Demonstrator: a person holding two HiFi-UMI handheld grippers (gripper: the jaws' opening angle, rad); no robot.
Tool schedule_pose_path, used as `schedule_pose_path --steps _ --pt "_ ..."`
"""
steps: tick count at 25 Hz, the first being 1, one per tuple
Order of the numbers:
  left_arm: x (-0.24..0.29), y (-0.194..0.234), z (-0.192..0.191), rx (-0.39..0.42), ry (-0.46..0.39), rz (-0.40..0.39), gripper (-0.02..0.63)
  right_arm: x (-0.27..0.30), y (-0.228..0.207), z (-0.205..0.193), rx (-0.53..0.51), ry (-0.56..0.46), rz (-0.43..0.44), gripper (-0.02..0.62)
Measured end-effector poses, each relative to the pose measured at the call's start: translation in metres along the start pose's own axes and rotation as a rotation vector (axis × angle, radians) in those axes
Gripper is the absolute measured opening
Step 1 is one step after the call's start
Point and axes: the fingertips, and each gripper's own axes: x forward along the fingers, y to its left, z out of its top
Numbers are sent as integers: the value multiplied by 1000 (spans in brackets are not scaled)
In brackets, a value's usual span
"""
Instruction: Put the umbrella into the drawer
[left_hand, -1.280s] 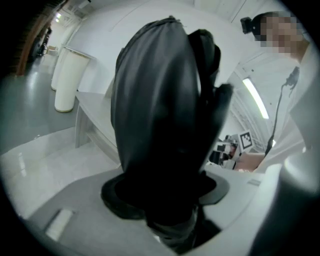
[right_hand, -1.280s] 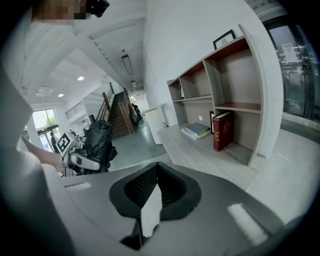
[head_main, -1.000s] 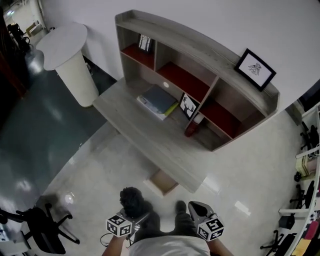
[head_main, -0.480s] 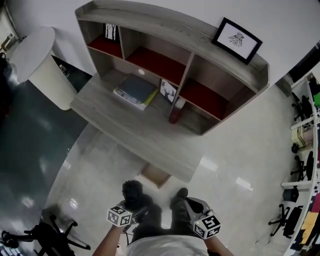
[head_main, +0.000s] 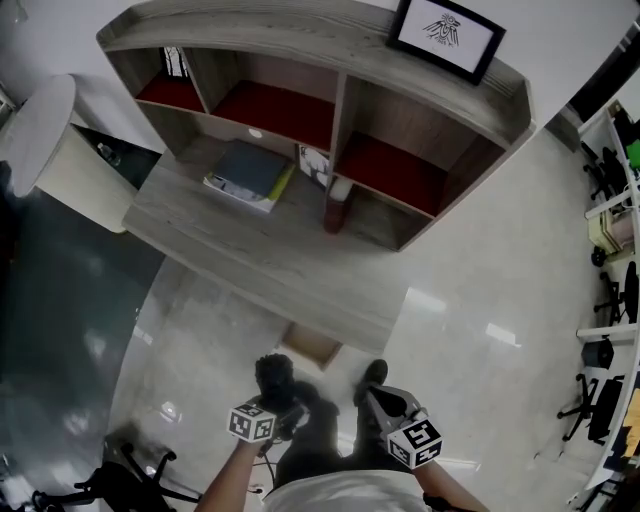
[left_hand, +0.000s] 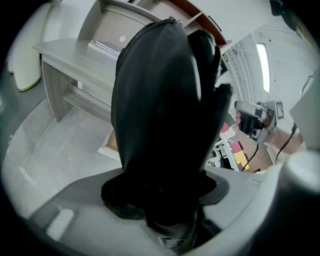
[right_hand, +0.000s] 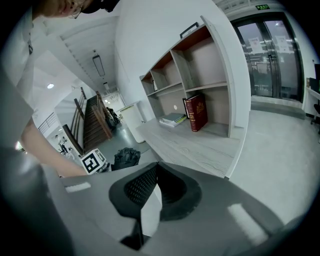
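Note:
A folded black umbrella (head_main: 274, 376) is clamped in my left gripper (head_main: 281, 409), low in front of the desk; in the left gripper view the umbrella (left_hand: 165, 110) fills the middle, with the jaws (left_hand: 160, 200) shut round its lower end. A partly open drawer (head_main: 312, 345) pokes out under the grey desk (head_main: 250, 262), just beyond the umbrella; it also shows as the drawer (left_hand: 110, 145) in the left gripper view. My right gripper (head_main: 374, 398) hangs beside it. Its tips (right_hand: 154, 168) meet with nothing between them.
The desk carries a hutch (head_main: 330, 40) with red-floored shelves, a stack of books (head_main: 248, 175), a red book (right_hand: 196, 112) and a framed picture (head_main: 447, 35). A white round table (head_main: 45, 145) stands left. A black office chair (head_main: 115, 485) is at the lower left. Pale floor lies right.
Both grippers have sunk lower in front of the desk, the left one carrying the umbrella. The head view has swung, so the desk and hutch now sit higher and further left.

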Motion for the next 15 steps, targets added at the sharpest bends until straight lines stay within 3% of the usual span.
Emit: schedule_pose_path --steps 15 --pt "92 43 -3 -69 92 -31 253 28 -22 -38 83 32 15 6"
